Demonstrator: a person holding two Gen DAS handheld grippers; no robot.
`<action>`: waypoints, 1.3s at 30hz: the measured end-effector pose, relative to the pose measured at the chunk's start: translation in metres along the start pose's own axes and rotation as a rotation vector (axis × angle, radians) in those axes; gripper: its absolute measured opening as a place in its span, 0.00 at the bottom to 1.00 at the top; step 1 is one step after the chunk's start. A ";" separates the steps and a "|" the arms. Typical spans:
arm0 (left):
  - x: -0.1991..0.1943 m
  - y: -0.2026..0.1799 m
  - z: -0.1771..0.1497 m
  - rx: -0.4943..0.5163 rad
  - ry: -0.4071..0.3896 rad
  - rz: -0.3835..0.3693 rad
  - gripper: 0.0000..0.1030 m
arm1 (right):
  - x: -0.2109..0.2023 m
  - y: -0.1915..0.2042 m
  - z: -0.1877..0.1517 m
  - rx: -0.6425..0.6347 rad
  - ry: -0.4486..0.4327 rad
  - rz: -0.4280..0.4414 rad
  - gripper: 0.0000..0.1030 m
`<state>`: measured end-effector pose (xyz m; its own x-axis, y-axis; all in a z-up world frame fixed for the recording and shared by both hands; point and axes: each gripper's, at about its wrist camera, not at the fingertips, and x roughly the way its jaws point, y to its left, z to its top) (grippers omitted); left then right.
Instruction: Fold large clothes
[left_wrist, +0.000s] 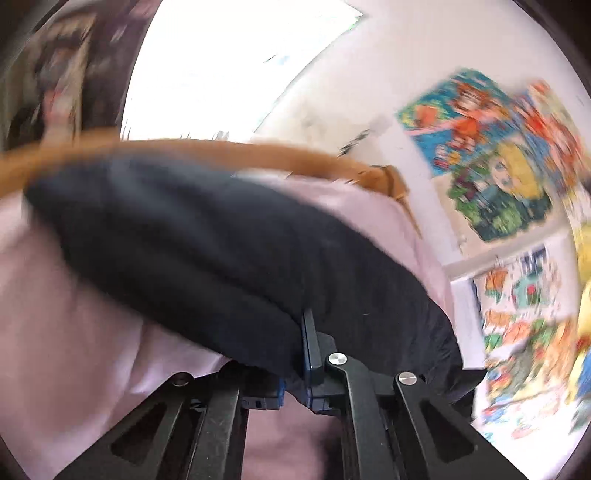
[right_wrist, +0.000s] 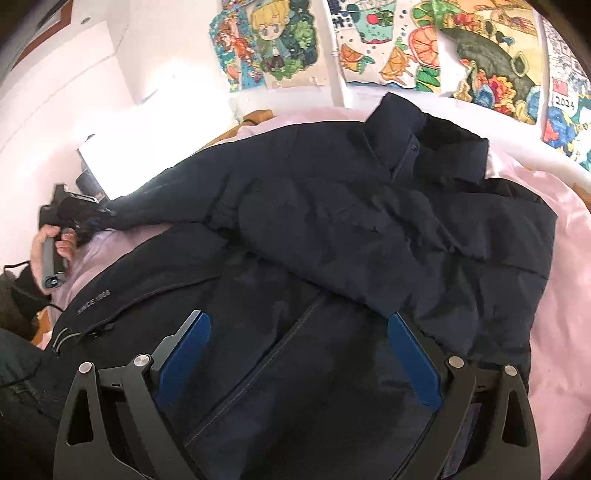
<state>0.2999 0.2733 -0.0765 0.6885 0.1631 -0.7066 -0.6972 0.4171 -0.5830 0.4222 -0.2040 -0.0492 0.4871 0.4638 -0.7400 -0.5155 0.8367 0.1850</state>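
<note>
A dark navy puffer jacket (right_wrist: 332, 221) lies spread on a pink sheet (right_wrist: 561, 295), collar toward the wall, one sleeve folded across its chest. The other sleeve (right_wrist: 166, 192) stretches out to the left, where my left gripper (right_wrist: 79, 212) pinches its cuff. In the blurred left wrist view that sleeve (left_wrist: 207, 236) fills the middle, and my left gripper (left_wrist: 308, 354) is shut on its dark fabric. My right gripper (right_wrist: 299, 354) hovers over the jacket's lower front by the zipper, its blue pads (right_wrist: 184, 354) wide apart with nothing pressed between them.
A person's hand (right_wrist: 40, 254) grips the left tool's handle at the left edge. Colourful cartoon posters (right_wrist: 280, 40) cover the white wall behind. A brown wooden rim (left_wrist: 258, 155) borders the pink sheet (left_wrist: 74, 332).
</note>
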 end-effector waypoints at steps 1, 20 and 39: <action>-0.008 -0.017 0.002 0.056 -0.030 -0.001 0.06 | 0.000 -0.002 0.000 0.007 -0.003 -0.010 0.92; -0.067 -0.308 -0.159 1.082 -0.077 -0.359 0.05 | -0.050 -0.124 0.000 0.389 -0.221 -0.181 0.92; 0.052 -0.275 -0.358 1.597 0.497 -0.277 0.17 | 0.015 -0.217 -0.038 0.694 -0.183 -0.042 0.92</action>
<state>0.4564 -0.1530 -0.0965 0.4054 -0.2102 -0.8897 0.5202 0.8533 0.0355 0.5143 -0.3899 -0.1248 0.6380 0.4180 -0.6467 0.0436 0.8189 0.5723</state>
